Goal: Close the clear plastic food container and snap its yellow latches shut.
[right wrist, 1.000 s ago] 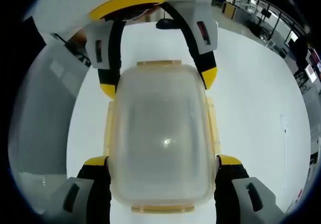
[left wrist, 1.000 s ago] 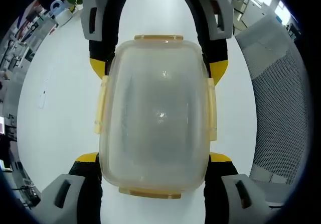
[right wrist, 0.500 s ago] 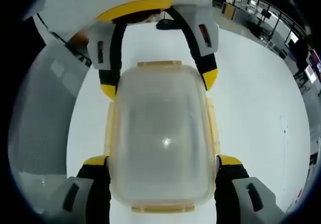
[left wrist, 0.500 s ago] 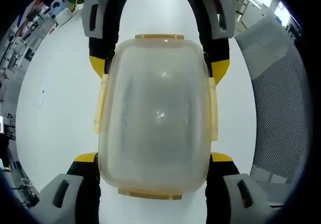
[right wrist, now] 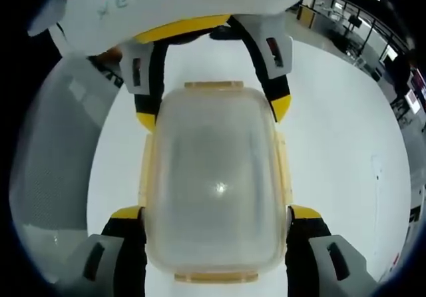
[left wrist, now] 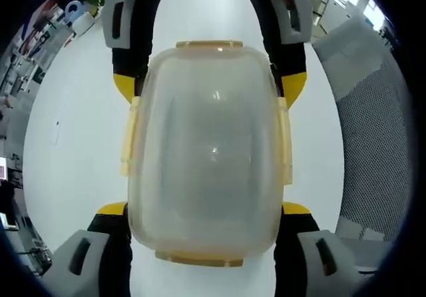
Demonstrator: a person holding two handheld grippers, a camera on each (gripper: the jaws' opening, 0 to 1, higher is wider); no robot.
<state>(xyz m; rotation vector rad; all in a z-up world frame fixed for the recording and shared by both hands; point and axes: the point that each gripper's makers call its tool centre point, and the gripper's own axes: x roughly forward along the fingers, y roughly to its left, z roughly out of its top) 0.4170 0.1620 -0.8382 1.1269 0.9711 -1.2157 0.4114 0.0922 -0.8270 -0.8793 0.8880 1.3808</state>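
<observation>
On the white table (left wrist: 60, 144), the clear rectangular plastic food container (left wrist: 208, 150) is lidded, its yellow latches (right wrist: 214, 84) apparently folded down. Left gripper (left wrist: 206, 210) and right gripper (right wrist: 214, 214) each straddle an end, jaws spread; whether they press it, I cannot tell.

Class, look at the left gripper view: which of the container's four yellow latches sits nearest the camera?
The short-end latch at the view's bottom edge; the opposite latch is farthest.

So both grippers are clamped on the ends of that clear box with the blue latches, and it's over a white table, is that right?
Nearly. The latches are yellow, not blue, as the left gripper view shows. The rest stands: the left gripper and the right gripper each have jaws on either side of the clear box, one at each end, over the white table.
</observation>
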